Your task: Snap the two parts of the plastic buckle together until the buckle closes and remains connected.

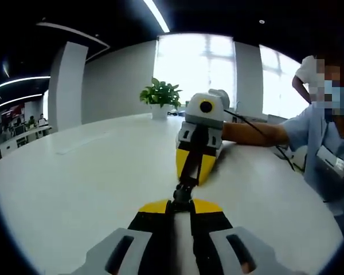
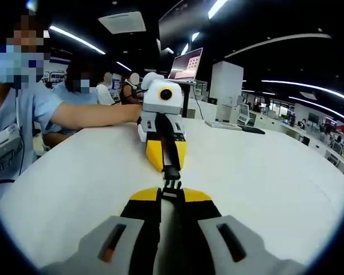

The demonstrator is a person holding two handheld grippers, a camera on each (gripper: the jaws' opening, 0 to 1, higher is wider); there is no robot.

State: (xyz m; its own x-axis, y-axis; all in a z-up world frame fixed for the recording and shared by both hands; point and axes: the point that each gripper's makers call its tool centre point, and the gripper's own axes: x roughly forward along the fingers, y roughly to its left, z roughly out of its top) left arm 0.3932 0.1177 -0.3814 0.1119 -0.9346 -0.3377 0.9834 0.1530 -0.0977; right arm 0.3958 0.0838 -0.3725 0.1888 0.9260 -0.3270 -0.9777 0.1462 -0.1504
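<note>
The black plastic buckle (image 1: pixel 183 192) sits between the tips of the two tools, held just above the white worktop (image 1: pixel 86 183), a dark strap (image 1: pixel 192 157) running from it up into the far tool's yellow jaws. In the left gripper view the left hand-held gripper (image 1: pixel 182 207) has its yellow-tipped jaws drawn close together on the near end of the buckle, while the right hand-held gripper (image 1: pixel 196 163) faces it from across, its jaws pinched on the strap. In the right gripper view the buckle (image 2: pixel 171 183) looks like a small black pronged piece standing at the jaw tips of the right hand-held gripper (image 2: pixel 171 195), which is clamped on it; the left hand-held gripper (image 2: pixel 167 157) opposite grips the other end. Whether the two halves are fully snapped together I cannot tell — the joint is too small and partly hidden by the jaws. Around the buckle the worktop is broad and bare on both sides, its curved edge well away. One container is in sight — a white pot (image 1: pixel 159 111) holding a leafy green plant (image 1: pixel 160 93), far back near the bright window (image 1: pixel 195 74). A person's sleeve (image 1: pixel 309 129) enters from the side, and a laptop (image 2: pixel 186 64) stands behind the far tool.
</note>
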